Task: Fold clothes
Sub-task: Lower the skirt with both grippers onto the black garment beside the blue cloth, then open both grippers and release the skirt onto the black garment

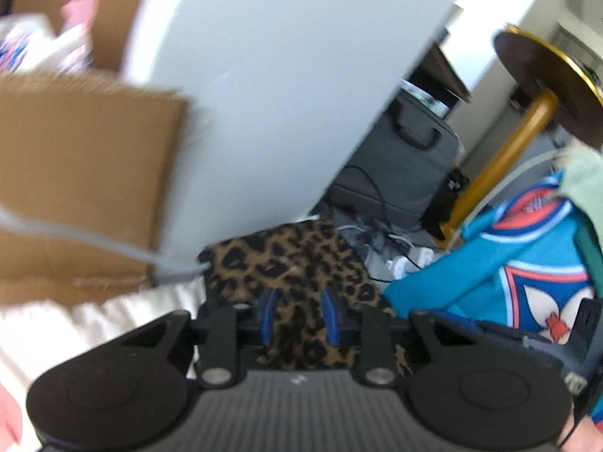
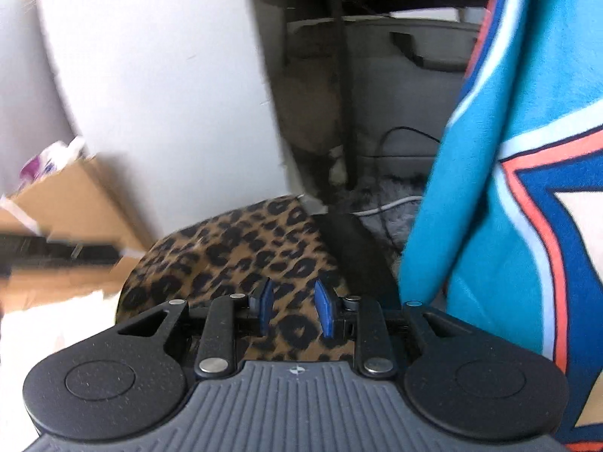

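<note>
Both grippers, left gripper and right gripper, gape over the brown-black leopard-print garment; the hanging teal printed jersey beside it could snag.

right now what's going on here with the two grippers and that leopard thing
A person is working on a leopard-print garment with a handheld gripper in each hand. The left gripper and right gripper both sit over the cloth with jaws apart, the fabric showing between the blue pads; whether either grips it is unclear. A turquoise patterned garment hangs at the right.
</note>
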Motion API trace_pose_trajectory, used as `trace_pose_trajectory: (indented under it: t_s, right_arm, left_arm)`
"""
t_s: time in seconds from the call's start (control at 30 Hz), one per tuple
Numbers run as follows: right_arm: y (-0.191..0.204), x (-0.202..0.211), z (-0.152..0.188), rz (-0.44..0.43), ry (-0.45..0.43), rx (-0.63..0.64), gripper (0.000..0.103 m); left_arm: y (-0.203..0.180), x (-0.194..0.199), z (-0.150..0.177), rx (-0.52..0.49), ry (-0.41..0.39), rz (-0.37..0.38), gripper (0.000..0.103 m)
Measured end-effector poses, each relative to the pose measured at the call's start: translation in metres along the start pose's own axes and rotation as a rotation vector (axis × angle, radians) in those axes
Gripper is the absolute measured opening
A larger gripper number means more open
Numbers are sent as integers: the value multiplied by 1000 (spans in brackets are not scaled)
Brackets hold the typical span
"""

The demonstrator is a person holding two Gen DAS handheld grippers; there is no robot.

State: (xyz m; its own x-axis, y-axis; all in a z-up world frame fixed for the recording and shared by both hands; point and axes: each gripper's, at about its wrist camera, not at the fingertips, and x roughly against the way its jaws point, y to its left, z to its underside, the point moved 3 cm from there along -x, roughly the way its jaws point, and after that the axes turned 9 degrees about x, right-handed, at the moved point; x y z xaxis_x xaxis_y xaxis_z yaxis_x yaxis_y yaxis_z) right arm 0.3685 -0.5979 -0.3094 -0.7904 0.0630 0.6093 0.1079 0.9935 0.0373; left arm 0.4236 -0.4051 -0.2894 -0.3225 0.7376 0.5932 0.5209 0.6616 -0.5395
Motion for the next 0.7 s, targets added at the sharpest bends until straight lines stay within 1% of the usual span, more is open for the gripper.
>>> trace_pose_trajectory:
  t_s: [0.07, 0.17, 0.23, 0.3, 0.33, 0.4, 0.43, 0.5, 0.57, 0.63, 0.7]
  right_arm:
    - [2, 4, 8, -11, 3, 19, 31]
    - [0, 3, 21, -27, 19, 26, 31]
    - [-2, -1, 32, -27, 39, 40, 31]
    - [-6, -8, 42, -26, 62, 52, 31]
    - [-8, -10, 47, -23, 72, 58, 31]
    - [-13, -12, 56, -17, 83, 67, 31]
    - [-16, -13, 60, -14, 88, 71, 31]
    - [-21, -11, 68, -7, 94, 76, 31]
    - [-27, -7, 74, 8, 105, 87, 31]
    - [-34, -2, 78, 28, 114, 80, 31]
    - [-40, 5, 82, 36, 117, 34, 32]
  left_arm:
    - [-9, -10, 2, -43, 20, 2, 22]
    - [-16, -30, 8, -99, 54, -12, 20]
    - [-14, -43, 17, -141, 71, -45, 20]
    - [-9, -52, 28, -175, 92, -59, 16]
    - [-6, -56, 33, -189, 101, -60, 12]
    - [2, -58, 40, -185, 91, -67, 8]
    - [6, -58, 42, -175, 84, -65, 4]
    - [13, -59, 42, -152, 80, -60, 3]
    - [14, -59, 42, -150, 84, -65, 3]
    - [8, -57, 41, -190, 96, -98, 3]
    - [-2, -53, 39, -227, 106, -128, 2]
